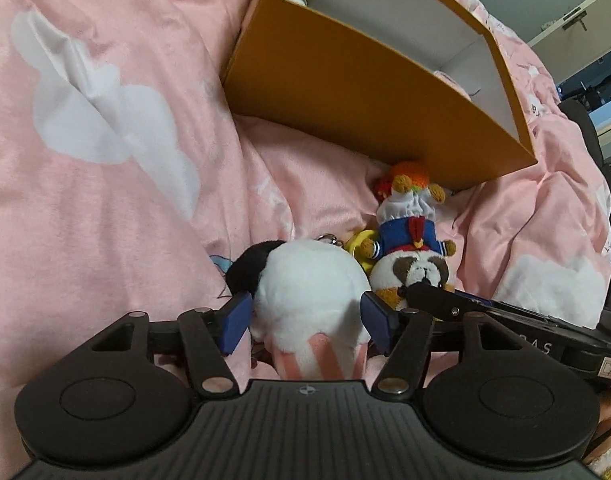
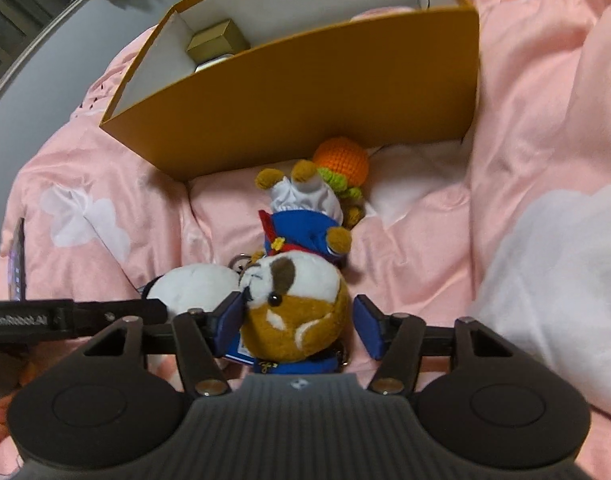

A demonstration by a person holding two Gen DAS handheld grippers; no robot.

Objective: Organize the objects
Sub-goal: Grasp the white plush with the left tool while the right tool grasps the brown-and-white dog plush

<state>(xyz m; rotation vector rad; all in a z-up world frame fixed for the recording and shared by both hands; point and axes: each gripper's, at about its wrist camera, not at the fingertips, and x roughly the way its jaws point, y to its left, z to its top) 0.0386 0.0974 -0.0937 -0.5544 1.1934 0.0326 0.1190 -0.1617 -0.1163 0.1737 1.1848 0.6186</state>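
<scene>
Lying on a pink blanket [image 1: 105, 208] with white cloud shapes are three small soft toys, all close together in front of an orange box [image 1: 369, 92].

The left gripper [image 1: 307, 318] has its two blue pads on either side of a white plush toy [image 1: 309, 280]. This toy is round and white on top, with pink and white stripes at the bottom and a black part on its far left side. The pads sit right against its sides, and they look like they are squeezing it, so the claw seems to be holding the toy.

The right gripper [image 2: 301, 326] sits around the head of a dog plush toy [image 2: 293, 300]. The dog is brown and white, with a blue sailor top and white pants. It lies on its back with its feet pointing toward the box. The left pad touches the dog's face. The right pad has a small gap next to the head, so this claw is not closed on it.

Behind the dog's feet, just beside the box wall, is an orange knitted toy [image 2: 341, 160] with a green frill. A silver key ring [image 1: 329, 238] and a yellow ring [image 1: 359, 246] peek out between the white toy and the dog.

The box is open on top and white inside. A small gold box [image 2: 219, 40] sits in its far corner.
</scene>
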